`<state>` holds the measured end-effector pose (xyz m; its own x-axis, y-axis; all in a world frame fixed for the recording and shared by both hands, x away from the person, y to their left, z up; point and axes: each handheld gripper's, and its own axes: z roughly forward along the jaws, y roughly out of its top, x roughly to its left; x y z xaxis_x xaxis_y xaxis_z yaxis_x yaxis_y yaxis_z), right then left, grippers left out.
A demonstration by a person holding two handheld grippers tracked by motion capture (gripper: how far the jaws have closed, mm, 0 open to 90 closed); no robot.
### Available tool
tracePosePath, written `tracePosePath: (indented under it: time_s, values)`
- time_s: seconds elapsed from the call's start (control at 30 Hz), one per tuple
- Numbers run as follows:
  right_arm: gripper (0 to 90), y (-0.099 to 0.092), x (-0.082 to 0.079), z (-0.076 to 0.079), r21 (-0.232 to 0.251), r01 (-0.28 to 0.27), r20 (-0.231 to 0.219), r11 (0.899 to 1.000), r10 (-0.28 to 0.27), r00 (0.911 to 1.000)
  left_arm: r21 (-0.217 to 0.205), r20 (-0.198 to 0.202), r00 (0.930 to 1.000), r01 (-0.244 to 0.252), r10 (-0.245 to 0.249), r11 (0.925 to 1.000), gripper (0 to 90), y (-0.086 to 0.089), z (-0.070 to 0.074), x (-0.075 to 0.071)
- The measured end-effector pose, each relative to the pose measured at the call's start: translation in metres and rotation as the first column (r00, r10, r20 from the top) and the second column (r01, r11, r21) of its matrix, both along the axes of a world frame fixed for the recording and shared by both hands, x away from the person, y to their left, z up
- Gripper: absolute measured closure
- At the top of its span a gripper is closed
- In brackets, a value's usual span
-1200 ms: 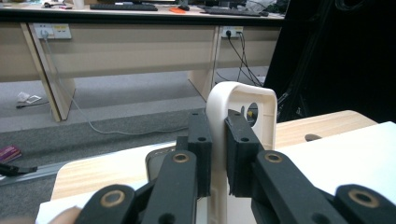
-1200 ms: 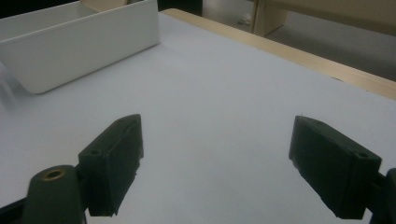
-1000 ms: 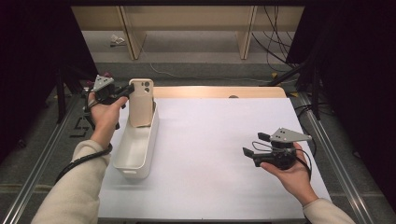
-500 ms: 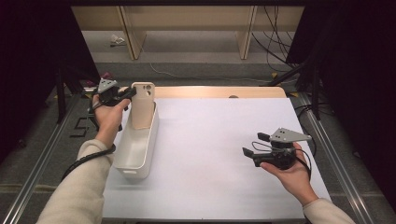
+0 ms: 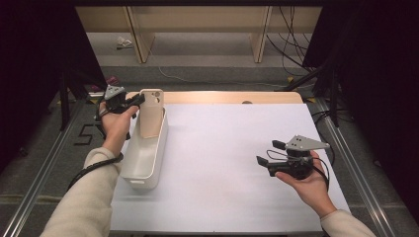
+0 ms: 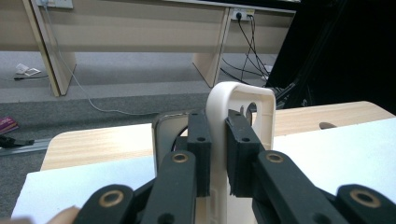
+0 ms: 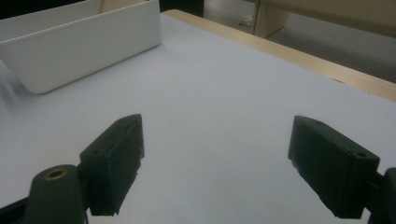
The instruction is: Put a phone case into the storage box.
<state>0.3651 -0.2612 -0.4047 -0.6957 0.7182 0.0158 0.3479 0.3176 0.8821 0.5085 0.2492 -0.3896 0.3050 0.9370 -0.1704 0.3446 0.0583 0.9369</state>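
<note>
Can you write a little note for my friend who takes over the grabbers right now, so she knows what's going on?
Left gripper: fingers shut on the edge of the phone case, a beige one, held upright at the far end of the white bin.
Right gripper: fingers open, nothing between them, held above the white mat, well apart from the bin.
Done: the case is gripped, with its lower end inside the bin.
Left: probably lower or lift the case, whichever the job needs; I cannot tell if its bottom touches the bin floor.
</note>
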Motion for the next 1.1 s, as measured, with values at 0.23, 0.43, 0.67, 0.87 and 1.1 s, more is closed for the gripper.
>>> tracePosePath:
  time_s: [0.23,0.43,0.67,0.87,1.1]
  values:
    - [19.4,0.001,0.000,0.000,-0.002,-0.002,-0.003,1.000,0.002,1.0000,-0.001,-0.011,0.9999,-0.002,0.002,1.0000,81.0,0.001,-0.006,0.003]
    - [19.4,0.001,0.000,-0.001,-0.002,-0.001,-0.003,1.000,0.001,1.0000,0.005,-0.024,0.9996,-0.011,0.011,0.9999,80.2,0.001,-0.011,0.005]
    - [19.4,0.000,0.000,0.000,0.001,-0.003,-0.003,1.000,0.003,1.0000,0.025,-0.039,0.9990,-0.020,0.021,0.9995,79.1,0.002,-0.012,0.009]
    - [19.4,0.000,0.000,0.000,0.002,-0.002,-0.002,1.000,0.002,1.0000,0.049,-0.042,0.9986,-0.029,0.032,0.9983,78.8,0.002,-0.012,0.010]
    - [19.4,0.000,0.000,0.000,0.000,-0.004,-0.003,1.000,0.004,1.0000,0.098,-0.050,0.9972,-0.051,0.056,0.9939,78.3,0.001,-0.011,0.011]
